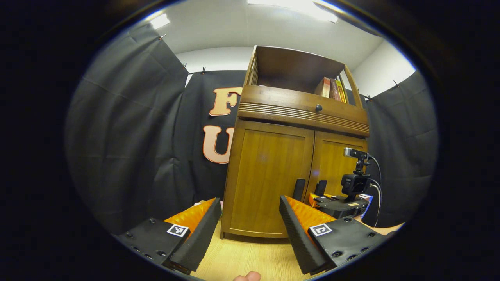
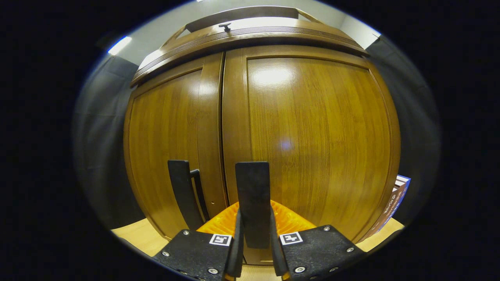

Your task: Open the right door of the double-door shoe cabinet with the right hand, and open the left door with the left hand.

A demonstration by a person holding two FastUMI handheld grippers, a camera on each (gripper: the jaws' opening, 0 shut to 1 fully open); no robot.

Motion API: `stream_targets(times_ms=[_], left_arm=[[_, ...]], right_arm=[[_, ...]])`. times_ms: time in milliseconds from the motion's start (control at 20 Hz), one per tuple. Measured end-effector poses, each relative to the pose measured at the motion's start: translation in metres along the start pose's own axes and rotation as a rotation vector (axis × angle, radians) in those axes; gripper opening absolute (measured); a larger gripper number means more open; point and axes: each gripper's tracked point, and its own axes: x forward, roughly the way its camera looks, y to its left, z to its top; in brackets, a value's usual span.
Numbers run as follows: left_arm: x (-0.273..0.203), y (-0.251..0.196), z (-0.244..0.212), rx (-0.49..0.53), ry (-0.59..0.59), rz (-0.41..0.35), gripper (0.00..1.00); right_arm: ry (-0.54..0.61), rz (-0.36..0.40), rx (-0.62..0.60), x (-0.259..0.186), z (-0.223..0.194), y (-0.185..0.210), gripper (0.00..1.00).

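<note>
Shoe cabinet (image 1: pixel 273 171) upright, doors facing camera.

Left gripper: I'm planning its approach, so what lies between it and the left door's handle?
Left gripper view: bare wooden floor lies between the left gripper and the left door's handle.

Pretty bright in here, ceiling lights (image 1: pixel 297 6) overhead. My right gripper view gets glare on the right door (image 2: pixel 312 136), and the edges bulge badly, still sharp.
</note>
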Motion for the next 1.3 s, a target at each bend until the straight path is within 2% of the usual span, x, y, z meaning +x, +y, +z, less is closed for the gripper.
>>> stream_targets(times_ms=[50, 100, 150, 200, 350, 700, 850, 900, 950, 1000, 1050, 1100, 1200, 1250, 1300], left_arm=[[-0.002, -0.001, 0.001, -0.001, -0.001, -0.003, 0.96], [-0.004, -0.003, 0.001, -0.004, 0.000, -0.005, 0.96], [-0.006, -0.003, 0.001, -0.006, 0.002, -0.007, 0.96], [-0.008, -0.005, 0.001, -0.008, 0.002, -0.008, 0.96], [-0.012, -0.008, 0.001, -0.007, 0.004, -0.007, 0.94], [-0.025, -0.029, 0.004, 0.007, 0.006, -0.037, 0.95], [-0.028, -0.037, 0.001, 0.004, 0.015, -0.051, 0.95], [-0.029, -0.039, 0.000, 0.001, 0.017, -0.056, 0.95], [-0.029, -0.041, 0.000, -0.001, 0.020, -0.061, 0.95], [-0.031, -0.046, -0.001, -0.001, 0.020, -0.068, 0.96], [-0.033, -0.049, 0.000, 0.003, 0.018, -0.075, 0.96], [-0.033, -0.052, 0.000, 0.008, 0.014, -0.079, 0.96], [-0.033, -0.058, 0.001, 0.013, 0.009, -0.087, 0.99], [-0.031, -0.061, 0.001, 0.010, 0.009, -0.090, 0.98], [-0.030, -0.065, 0.000, 0.006, 0.012, -0.094, 0.98]], right_arm=[[0.002, 0.000, -0.005, 0.000, 0.000, 0.001, 0.19], [0.002, 0.001, -0.010, 0.000, 0.001, 0.001, 0.40], [0.000, 0.005, -0.010, 0.000, 0.002, 0.001, 0.40], [0.005, 0.009, -0.005, -0.002, 0.002, 0.001, 0.29], [-0.004, 0.031, 0.018, -0.014, 0.004, 0.004, 0.30], [0.000, 0.065, 0.030, -0.073, 0.001, -0.005, 0.29], [-0.003, 0.065, 0.037, -0.100, 0.000, -0.015, 0.29], [-0.003, 0.062, 0.039, -0.107, 0.000, -0.019, 0.40], [-0.001, 0.060, 0.042, -0.116, -0.002, -0.023, 0.29], [0.002, 0.058, 0.045, -0.126, -0.003, -0.026, 0.29], [0.007, 0.056, 0.047, -0.135, -0.004, -0.029, 0.40], [0.010, 0.055, 0.042, -0.146, -0.002, -0.035, 0.19], [0.009, 0.041, 0.037, -0.162, -0.001, -0.048, 0.28], [0.010, 0.031, 0.031, -0.170, -0.001, -0.055, 0.37], [0.013, 0.019, 0.028, -0.179, 0.000, -0.062, 0.27]])
